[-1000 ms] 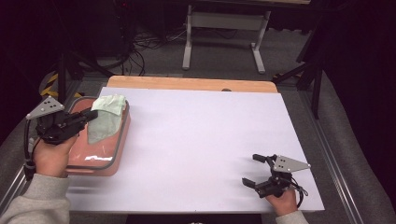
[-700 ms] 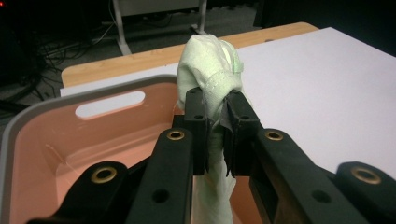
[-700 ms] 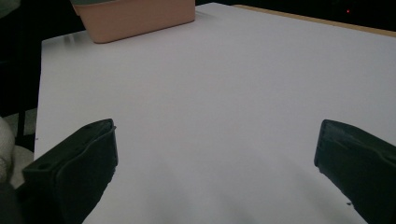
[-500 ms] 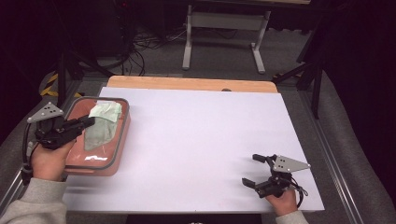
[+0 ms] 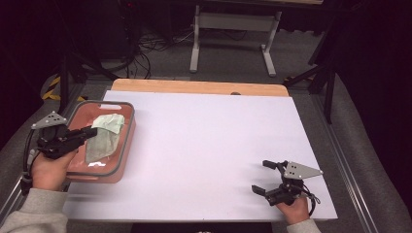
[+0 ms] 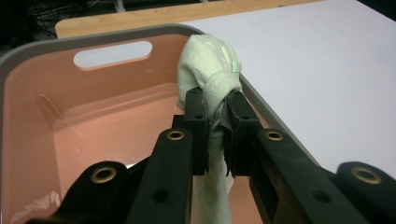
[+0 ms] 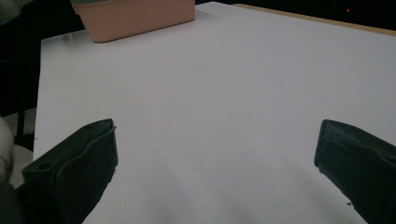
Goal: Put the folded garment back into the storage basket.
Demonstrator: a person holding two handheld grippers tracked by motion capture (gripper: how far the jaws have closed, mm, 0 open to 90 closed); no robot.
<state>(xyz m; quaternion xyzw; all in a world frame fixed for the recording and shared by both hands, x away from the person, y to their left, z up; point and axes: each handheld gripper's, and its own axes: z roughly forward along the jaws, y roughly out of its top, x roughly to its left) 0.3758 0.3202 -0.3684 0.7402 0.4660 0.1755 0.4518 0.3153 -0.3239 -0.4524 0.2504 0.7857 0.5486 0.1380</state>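
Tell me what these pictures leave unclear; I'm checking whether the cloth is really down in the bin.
- Lower end of the pale green cloth: in the left gripper view the left tool covers it, so contact with the floor of the pink bin cannot be told.
- Bin's near wall: in the high view the person's left hand hides it.
- Bin's top: cut off by the upper edge in the right gripper view, beyond the open right tool.
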